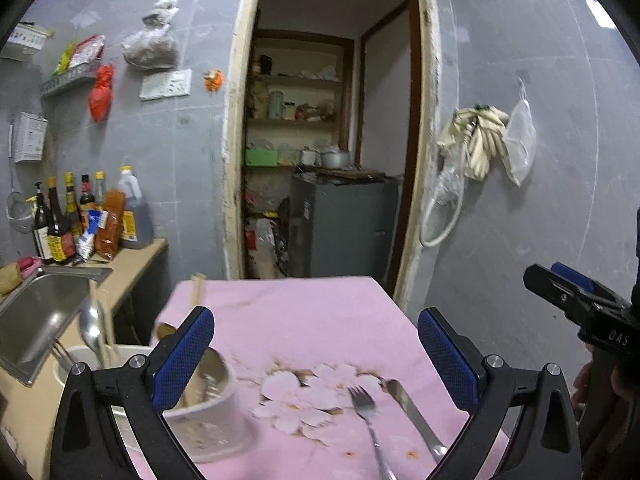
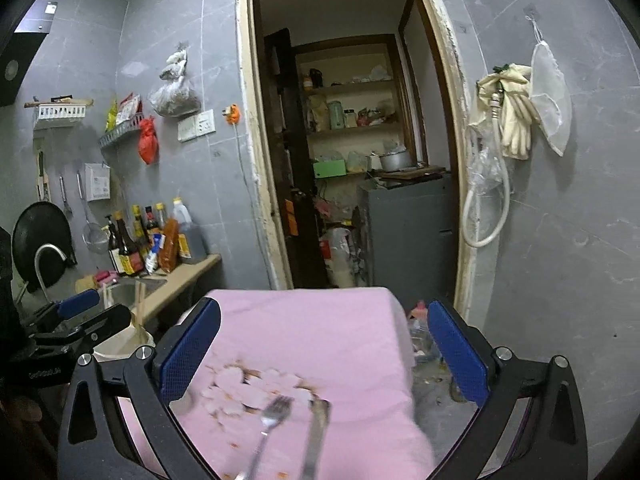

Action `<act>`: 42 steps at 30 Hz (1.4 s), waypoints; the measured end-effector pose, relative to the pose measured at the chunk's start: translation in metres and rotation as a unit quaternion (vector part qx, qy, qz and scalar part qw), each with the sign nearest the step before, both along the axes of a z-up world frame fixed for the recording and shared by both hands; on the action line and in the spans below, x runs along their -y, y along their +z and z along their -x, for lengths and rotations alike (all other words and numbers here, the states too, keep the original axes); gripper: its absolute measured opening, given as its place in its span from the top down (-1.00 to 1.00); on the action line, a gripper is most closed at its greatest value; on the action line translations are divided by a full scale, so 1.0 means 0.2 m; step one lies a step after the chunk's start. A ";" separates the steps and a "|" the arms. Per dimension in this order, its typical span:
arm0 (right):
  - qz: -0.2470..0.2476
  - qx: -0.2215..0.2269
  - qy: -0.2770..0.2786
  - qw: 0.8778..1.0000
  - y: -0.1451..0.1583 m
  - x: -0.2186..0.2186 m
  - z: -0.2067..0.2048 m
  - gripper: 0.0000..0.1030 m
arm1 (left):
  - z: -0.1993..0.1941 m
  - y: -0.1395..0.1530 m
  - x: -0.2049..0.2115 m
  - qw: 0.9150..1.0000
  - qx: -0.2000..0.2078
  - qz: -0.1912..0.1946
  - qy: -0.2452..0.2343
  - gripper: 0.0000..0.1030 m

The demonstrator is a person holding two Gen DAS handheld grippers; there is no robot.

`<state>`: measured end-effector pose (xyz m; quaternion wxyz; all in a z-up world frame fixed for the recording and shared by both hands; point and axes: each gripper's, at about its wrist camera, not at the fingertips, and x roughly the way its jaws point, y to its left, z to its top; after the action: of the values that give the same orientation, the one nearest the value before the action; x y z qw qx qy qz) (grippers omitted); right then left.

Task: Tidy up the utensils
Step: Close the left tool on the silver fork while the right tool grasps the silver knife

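Note:
A metal fork (image 1: 370,424) and a table knife (image 1: 414,414) lie side by side on the pink flowered tablecloth (image 1: 304,320); both also show in the right wrist view, fork (image 2: 268,428) and knife (image 2: 316,436). A white utensil holder (image 1: 208,412) at the table's left holds a ladle (image 1: 90,330), chopsticks and a fork. My left gripper (image 1: 316,356) is open and empty, with its left finger in front of the holder. My right gripper (image 2: 324,354) is open and empty above the fork and knife; it also shows at the right edge of the left wrist view (image 1: 568,296).
A steel sink (image 1: 36,316) and counter with sauce bottles (image 1: 80,220) stand left of the table. An open doorway (image 1: 328,140) leads to a pantry with shelves and a grey cabinet (image 1: 344,224). Gloves and a bag (image 1: 488,140) hang on the right wall.

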<state>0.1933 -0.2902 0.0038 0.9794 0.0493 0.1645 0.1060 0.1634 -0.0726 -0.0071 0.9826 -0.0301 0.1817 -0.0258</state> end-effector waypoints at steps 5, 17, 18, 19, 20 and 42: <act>-0.008 -0.026 -0.008 1.000 -0.08 0.13 -0.05 -0.97 | -0.05 -0.10 0.09 0.999 -0.023 0.019 -0.011 -0.99; -0.048 -0.121 0.012 0.991 -0.49 0.24 -0.25 -0.96 | -0.27 -0.45 0.13 0.987 -0.132 0.080 -0.036 -0.76; -0.052 -0.130 0.017 0.990 -0.53 0.24 -0.28 -0.96 | -0.29 -0.48 0.14 0.986 -0.139 0.079 -0.037 -0.71; -0.053 -0.140 0.020 0.989 -0.57 0.24 -0.30 -0.94 | -0.31 -0.51 0.14 0.985 -0.150 0.080 -0.037 -0.66; -0.054 -0.144 0.023 0.988 -0.60 0.23 -0.31 -0.92 | -0.33 -0.54 0.14 0.984 -0.156 0.082 -0.039 -0.62; 0.036 -0.249 0.153 0.956 -0.98 -0.19 -0.46 -0.17 | -0.55 -0.84 0.15 0.954 -0.266 0.111 -0.076 0.29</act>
<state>0.2853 -0.2520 -0.1924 0.8805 0.0129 0.4124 0.2333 0.2730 -0.1021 -0.1747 0.8841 -0.1307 0.4346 -0.1111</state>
